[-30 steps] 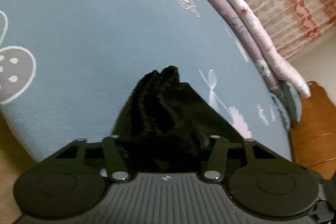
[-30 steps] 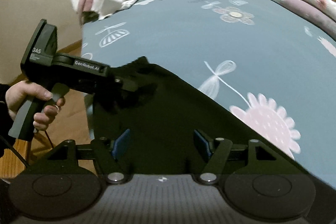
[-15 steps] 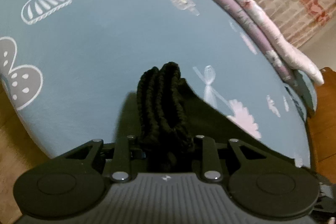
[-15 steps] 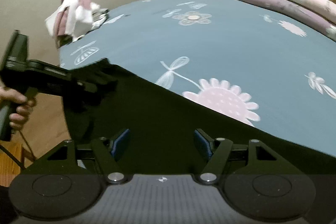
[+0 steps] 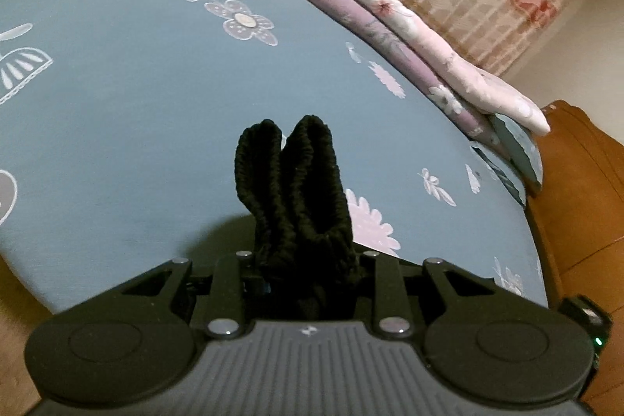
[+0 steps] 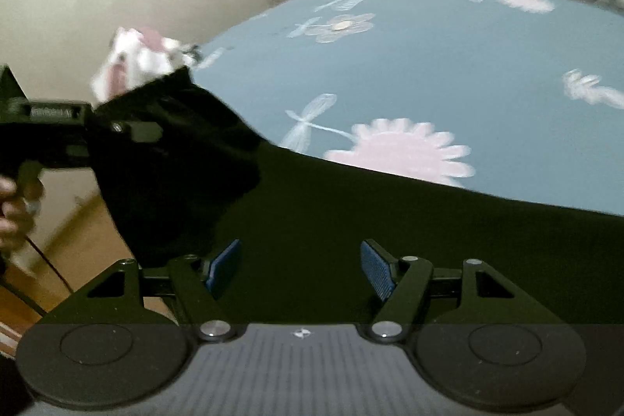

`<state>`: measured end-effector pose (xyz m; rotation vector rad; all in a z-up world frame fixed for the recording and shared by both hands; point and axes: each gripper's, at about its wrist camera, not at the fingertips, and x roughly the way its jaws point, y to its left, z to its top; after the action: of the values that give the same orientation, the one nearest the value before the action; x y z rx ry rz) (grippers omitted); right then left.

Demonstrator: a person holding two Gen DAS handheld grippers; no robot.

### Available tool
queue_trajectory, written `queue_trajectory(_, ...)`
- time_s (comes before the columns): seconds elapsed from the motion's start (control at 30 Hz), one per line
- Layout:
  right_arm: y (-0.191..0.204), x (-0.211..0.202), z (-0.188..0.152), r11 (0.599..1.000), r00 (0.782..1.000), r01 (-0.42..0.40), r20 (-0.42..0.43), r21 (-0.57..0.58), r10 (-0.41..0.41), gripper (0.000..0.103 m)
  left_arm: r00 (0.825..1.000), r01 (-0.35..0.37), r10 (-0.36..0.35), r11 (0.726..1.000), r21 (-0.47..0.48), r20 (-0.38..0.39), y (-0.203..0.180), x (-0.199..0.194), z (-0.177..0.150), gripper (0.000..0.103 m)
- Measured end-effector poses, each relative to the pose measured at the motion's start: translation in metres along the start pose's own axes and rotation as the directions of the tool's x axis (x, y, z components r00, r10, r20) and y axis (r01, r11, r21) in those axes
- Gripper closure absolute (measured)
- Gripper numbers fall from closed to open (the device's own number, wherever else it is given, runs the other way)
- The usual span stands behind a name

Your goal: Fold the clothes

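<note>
Left tool (image 5: pixel 304 260): you have it clamped on the gathered waistband of the black garment (image 5: pixel 296 190).
Right tool (image 6: pixel 300 268): fingers apart, over the garment spread on the bed (image 6: pixel 409 73).

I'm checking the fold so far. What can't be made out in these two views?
- Left tongs tips: left wrist view, buried in the bunched black garment.
- Garment type and full shape: right wrist view, cut off by the bottom and right edges, too dark.
- White-pink pile: right wrist view, blurred, partly behind the garment.
</note>
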<state>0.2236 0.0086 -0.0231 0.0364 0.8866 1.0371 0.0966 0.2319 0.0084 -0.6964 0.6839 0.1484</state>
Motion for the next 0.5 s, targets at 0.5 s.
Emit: queue_trajectory(0.5,-0.003,0.135,0.052,0.989,0.987,-0.139,-0.076,0.05,0.142,0.023,0.994,0.105,-0.106,0.994,-0.019,-0.021,0.02,-0.001,0.004,0.076)
